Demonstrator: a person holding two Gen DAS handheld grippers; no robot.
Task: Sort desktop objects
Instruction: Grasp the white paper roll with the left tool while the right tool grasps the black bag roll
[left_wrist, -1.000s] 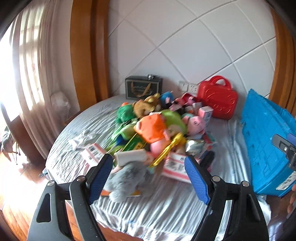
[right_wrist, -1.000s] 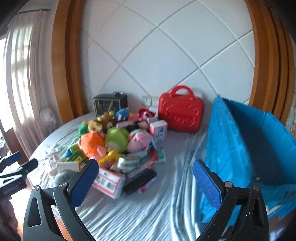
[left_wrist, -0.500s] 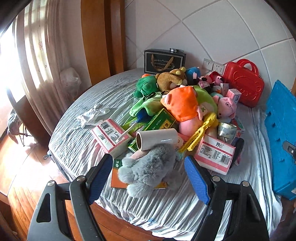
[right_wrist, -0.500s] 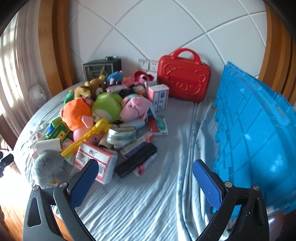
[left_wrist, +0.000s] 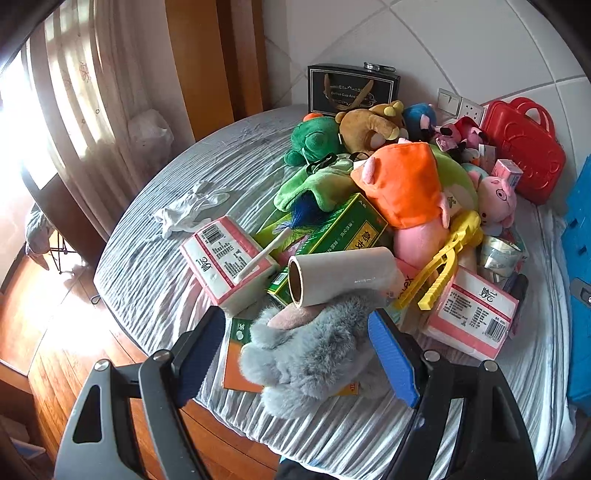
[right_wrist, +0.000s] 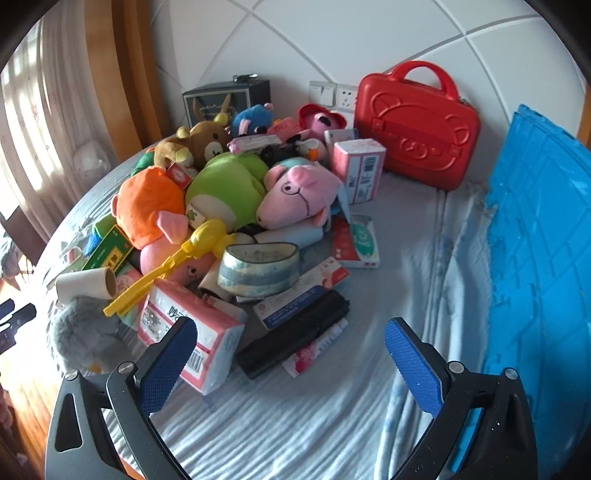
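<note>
A heap of plush toys, boxes and oddments lies on a round table with a grey cloth (left_wrist: 155, 273). My left gripper (left_wrist: 299, 354) is open above a grey furry toy (left_wrist: 306, 354) at the near edge, its blue pads either side. A white paper roll (left_wrist: 343, 275) lies just behind the toy. My right gripper (right_wrist: 288, 358) is open over the cloth, in front of a black case (right_wrist: 295, 336) and a pink tissue pack (right_wrist: 195, 332). An orange plush (right_wrist: 147, 206), green plush (right_wrist: 229, 188) and pink pig (right_wrist: 299, 195) lie behind, with a tape roll (right_wrist: 258, 269) and yellow tongs (right_wrist: 173, 258).
A blue crate (right_wrist: 539, 243) stands at the right. A red case (right_wrist: 417, 125) and a black box (right_wrist: 225, 99) stand against the white wall. A white glove (left_wrist: 188, 210) lies on the left of the cloth. Wooden floor (left_wrist: 33, 332) lies below the table edge.
Both grippers have moved forward and tilted down toward the heap. The left now straddles the grey furry toy; the right has come close to the black case and tissue pack. Both stay open.
</note>
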